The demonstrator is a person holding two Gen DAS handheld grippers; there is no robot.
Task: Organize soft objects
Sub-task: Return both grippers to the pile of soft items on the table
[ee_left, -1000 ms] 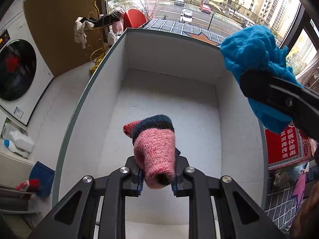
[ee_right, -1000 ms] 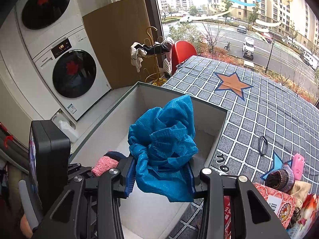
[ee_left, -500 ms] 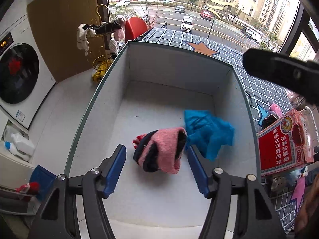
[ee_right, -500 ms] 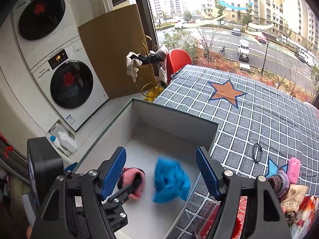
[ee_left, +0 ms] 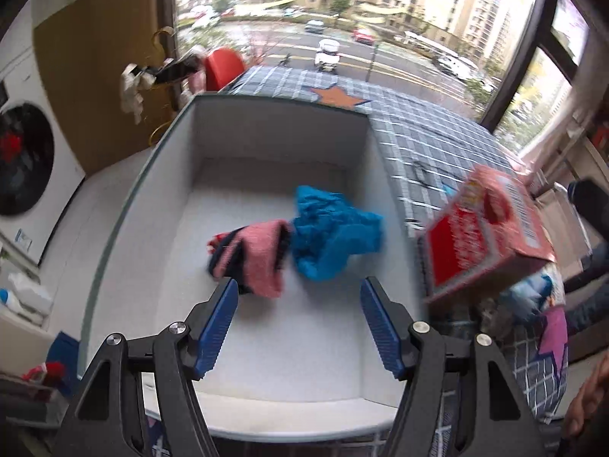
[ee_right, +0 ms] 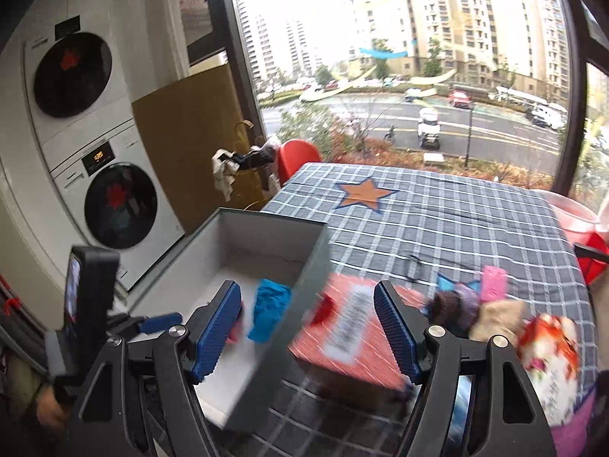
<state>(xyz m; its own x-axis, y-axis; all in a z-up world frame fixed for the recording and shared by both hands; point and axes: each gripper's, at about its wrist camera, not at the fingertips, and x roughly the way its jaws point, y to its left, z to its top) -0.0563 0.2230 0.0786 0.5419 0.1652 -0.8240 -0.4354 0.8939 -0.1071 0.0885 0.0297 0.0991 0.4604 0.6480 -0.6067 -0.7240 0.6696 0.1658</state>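
Observation:
A pink knitted sock with a dark cuff (ee_left: 253, 262) and a crumpled blue cloth (ee_left: 331, 236) lie side by side on the floor of the grey box (ee_left: 274, 141). My left gripper (ee_left: 298, 321) is open and empty, above the box's near end. My right gripper (ee_right: 306, 333) is open and empty, over the box's right wall and a red carton (ee_right: 350, 339). The blue cloth also shows in the right wrist view (ee_right: 268, 310). More soft items, a dark knitted one (ee_right: 453, 306), a beige one (ee_right: 495, 318) and a floral one (ee_right: 548, 350), lie on the checked tablecloth.
The red carton (ee_left: 483, 236) stands right of the box. The checked tablecloth with an orange star (ee_right: 437, 221) stretches beyond. A pink item (ee_right: 493, 283) lies there. Two stacked washing machines (ee_right: 95, 144) stand at left, with a gold rack (ee_right: 243, 163) and red chair (ee_right: 298, 154).
Both grippers opened and dropped the sock and the blue cloth into the box. Both have since pulled back, and the right one has swung right toward the red carton.

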